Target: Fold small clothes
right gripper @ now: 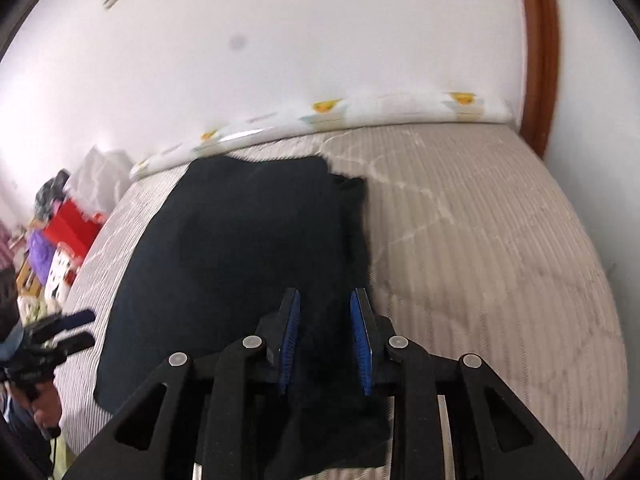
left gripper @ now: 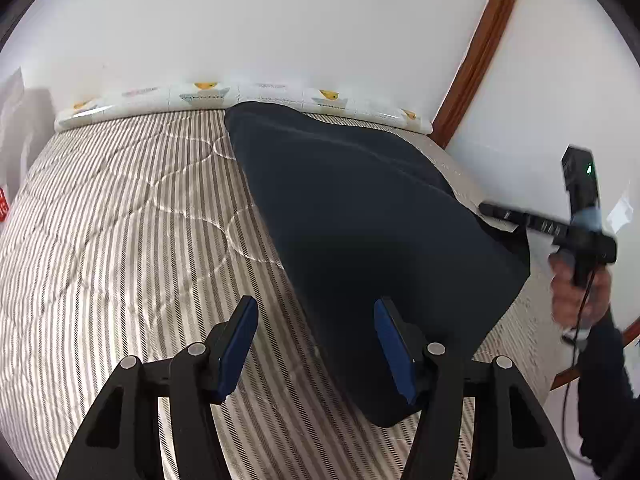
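Dark garment point(left gripper: 360, 240) flat on striped bed point(left gripper: 120, 240), far edge near the printed pillow point(left gripper: 208, 96). Left tool point(left gripper: 316, 344) spread wide, holding nothing, at garment's near edge. Right tool point(right gripper: 325, 340) parted over its near corner.

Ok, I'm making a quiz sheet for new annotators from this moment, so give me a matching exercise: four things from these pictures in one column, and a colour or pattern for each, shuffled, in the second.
Things:
1. garment
2. bed cover
3. gripper pads
4. trim on the wall

Colours or patterns:
A. brown wood
B. bright blue
C. very dark navy or black
D. thin grey and white stripes

Pairs: 1-C, 2-D, 3-B, 4-A
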A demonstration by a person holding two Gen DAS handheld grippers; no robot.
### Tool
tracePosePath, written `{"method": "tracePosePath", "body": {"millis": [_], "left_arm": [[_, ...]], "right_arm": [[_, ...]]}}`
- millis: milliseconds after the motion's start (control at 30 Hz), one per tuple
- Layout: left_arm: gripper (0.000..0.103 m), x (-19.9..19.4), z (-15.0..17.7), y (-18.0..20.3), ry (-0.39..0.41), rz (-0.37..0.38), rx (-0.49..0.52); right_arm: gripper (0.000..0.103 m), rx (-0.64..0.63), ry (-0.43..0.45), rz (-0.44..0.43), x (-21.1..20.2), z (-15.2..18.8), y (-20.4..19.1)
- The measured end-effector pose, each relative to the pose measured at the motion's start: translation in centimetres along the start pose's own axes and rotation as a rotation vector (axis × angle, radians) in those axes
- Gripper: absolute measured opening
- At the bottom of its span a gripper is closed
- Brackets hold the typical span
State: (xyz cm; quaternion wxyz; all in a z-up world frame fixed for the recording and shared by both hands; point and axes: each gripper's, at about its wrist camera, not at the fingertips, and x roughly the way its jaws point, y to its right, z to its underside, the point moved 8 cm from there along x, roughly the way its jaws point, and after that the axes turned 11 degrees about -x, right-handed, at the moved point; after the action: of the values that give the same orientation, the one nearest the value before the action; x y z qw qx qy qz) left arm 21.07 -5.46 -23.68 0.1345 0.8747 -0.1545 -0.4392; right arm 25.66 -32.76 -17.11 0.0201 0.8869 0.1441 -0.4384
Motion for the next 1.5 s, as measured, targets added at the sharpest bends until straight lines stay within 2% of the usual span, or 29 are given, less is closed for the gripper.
{"method": "tracePosePath", "body": {"millis": [67,100,133,200,267,300,367,433,500,600,667,767,900,967,1033,1100,1200,1367,1433,1500], "left_arm": [[0.059,0.1,0.2,0.1,-0.008,-0.001,-0.013],[0.059,0.2,0.4,0.2,-0.012,-0.005,-0.012],[0.059,0.4,0.5,0.3,-0.015,-0.016,-0.008],[0.059,0.4,0.8,0.4,-0.012,-0.043,-0.006],[0.059,0.3,1.0,0.6,-0.014,-0.059,-0.005],[0.059,0.3,1.1,0.8,-0.015,-0.06,-0.007],[0.059,0.1,1.3,1.1,-0.016,-0.055,-0.009],[0.059,0.1,1.6,1.5,-0.021,-0.056,-0.008],[0.059,0.0,1.9,1.7,-0.018,-0.059,0.0],[0.061,0.1,2.8,1.8,-0.021,-0.095,0.02],[0.061,0.5,3.4,1.8,-0.035,-0.119,0.03],[0.061,0.2,4.3,1.8,-0.057,-0.135,0.026],[0.061,-2.1,4.5,2.4,-0.032,-0.162,0.044],[0.061,-3.5,4.4,2.8,-0.009,-0.181,0.044],[0.063,-5.3,4.3,3.3,0.023,-0.197,0.036],[0.067,-7.6,4.1,4.0,0.069,-0.213,0.021],[0.075,-10.5,4.1,5.2,0.124,-0.226,0.012],[0.084,-15.6,4.2,7.9,0.225,-0.239,0.029],[0.09,-17.1,4.5,8.7,0.245,-0.246,0.026],[0.092,-18.2,4.9,9.3,0.256,-0.242,0.02]], "right_arm": [[0.026,-0.027,-0.029,0.005,1.2,0.8,-0.5],[0.017,-0.039,-0.049,0.041,2.0,1.2,-0.4],[0.004,-0.047,-0.049,0.063,2.4,1.4,-0.2],[0.004,-0.028,0.019,0.066,1.7,1.3,0.9],[0.003,0.049,0.09,0.069,0.1,1.4,2.7],[0.003,0.09,0.103,0.039,-0.3,1.9,3.3],[0.003,0.118,0.086,0.031,-0.4,2.8,3.6],[0.003,0.079,0.062,0.103,-0.7,3.7,3.4],[0.005,0.069,0.075,0.182,-2.0,4.2,3.5],[0.005,0.12,0.096,0.17,-3.4,5.2,4.0],[0.005,0.134,0.058,0.174,-3.1,6.6,4.2],[0.005,0.169,-0.043,0.225,-2.6,9.6,4.9],[0.006,0.187,-0.035,0.261,-5.2,10.2,4.5],[0.016,0.152,-0.018,0.312,-7.4,9.3,3.4],[0.05,0.123,0.013,0.336,-9.5,8.2,1.9],[0.067,0.104,0.057,0.333,-11.9,7.0,0.0],[0.074,0.069,0.099,0.328,-15.0,5.9,-2.7],[0.076,0.018,0.128,0.32,-18.6,5.1,-7.0],[0.089,0.035,0.144,0.334,-20.3,5.3,-7.9],[0.097,0.033,0.172,0.359,-21.7,5.4,-8.4]]}}
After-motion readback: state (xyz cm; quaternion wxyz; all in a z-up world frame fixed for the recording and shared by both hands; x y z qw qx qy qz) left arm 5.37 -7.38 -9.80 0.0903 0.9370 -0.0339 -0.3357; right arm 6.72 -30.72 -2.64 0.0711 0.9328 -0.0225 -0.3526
